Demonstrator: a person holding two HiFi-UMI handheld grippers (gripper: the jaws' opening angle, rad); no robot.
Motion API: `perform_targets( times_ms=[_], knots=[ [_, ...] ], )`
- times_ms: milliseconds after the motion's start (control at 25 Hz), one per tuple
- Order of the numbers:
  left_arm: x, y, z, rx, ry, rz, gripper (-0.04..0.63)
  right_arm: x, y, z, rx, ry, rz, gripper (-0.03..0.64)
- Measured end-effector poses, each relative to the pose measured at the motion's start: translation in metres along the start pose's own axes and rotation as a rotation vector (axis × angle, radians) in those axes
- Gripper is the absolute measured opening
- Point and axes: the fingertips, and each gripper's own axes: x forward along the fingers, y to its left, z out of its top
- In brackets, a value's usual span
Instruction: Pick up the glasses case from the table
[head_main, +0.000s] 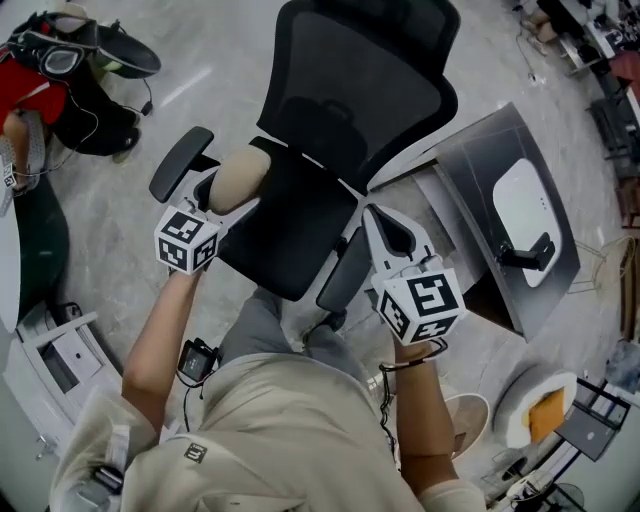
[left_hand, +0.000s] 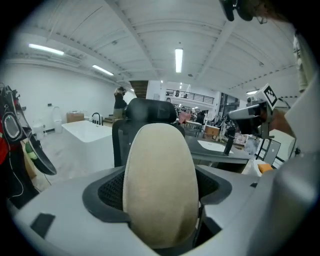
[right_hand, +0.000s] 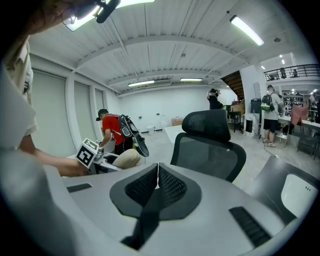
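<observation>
**Head view:** Your left gripper (head_main: 222, 196) is clamped on a beige, oval, fabric-covered glasses case (head_main: 240, 178). It holds the case in the air over the near edge of a black mesh office chair (head_main: 360, 90), just beside the chair's dark padded armrest (head_main: 180, 162). The case is clear of any surface. Your right gripper (head_main: 375, 215) hangs over the chair's other side with its jaws pressed together and nothing between them. Further right stands a grey tabletop (head_main: 470, 160) carrying a white oval pad (head_main: 520, 205). The case is well apart from that tabletop. Pale polished floor (head_main: 120, 200) shows beneath the chair.

**Left gripper view:** The glasses case stands upright and fills the middle of the frame. The gripper's dark textured pads (left_hand: 112, 192) press against its two flanks, and its rounded end points away from you. The chair's black headrest (left_hand: 150, 107) rises directly behind it. Your right gripper, with its square-marker cube, shows at the right edge.

**Right gripper view:** The two black ribbed pads (right_hand: 172, 186) meet along a thin seam, closed and empty. The office chair stands just beyond them. To the left, your left gripper shows with the beige case in its grip. Behind it stands a person in a red top (right_hand: 111, 129).
</observation>
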Motion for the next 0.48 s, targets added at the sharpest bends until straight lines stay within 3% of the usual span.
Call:
perform_targets(
  times_ms=[480],
  knots=[
    [-0.077, -0.072, 0.114, 0.069, -0.195, -0.043, 0.4, -0.044, 0.006, 0.064, -0.089, -0.122, 0.053, 0.023]
  ],
)
